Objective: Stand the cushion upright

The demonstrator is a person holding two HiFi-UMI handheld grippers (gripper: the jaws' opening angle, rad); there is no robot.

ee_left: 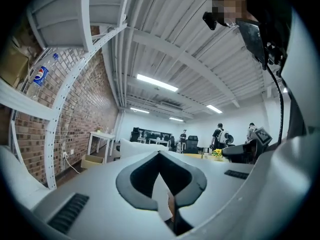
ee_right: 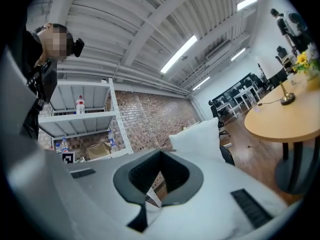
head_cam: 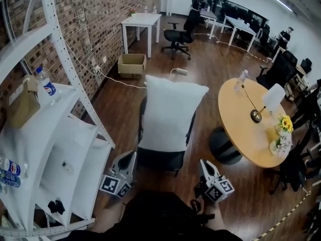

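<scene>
Head view has the white cushion standing on end on the black office chair, propped against its back, beside the round desk. The left gripper and right gripper hang short of it, both pairs of jaws pressed together on nothing. It looks light, soft and slouchy (likely to fold if squeezed mid-body). I'd pinch the fabric at a top corner or side seam.
</scene>
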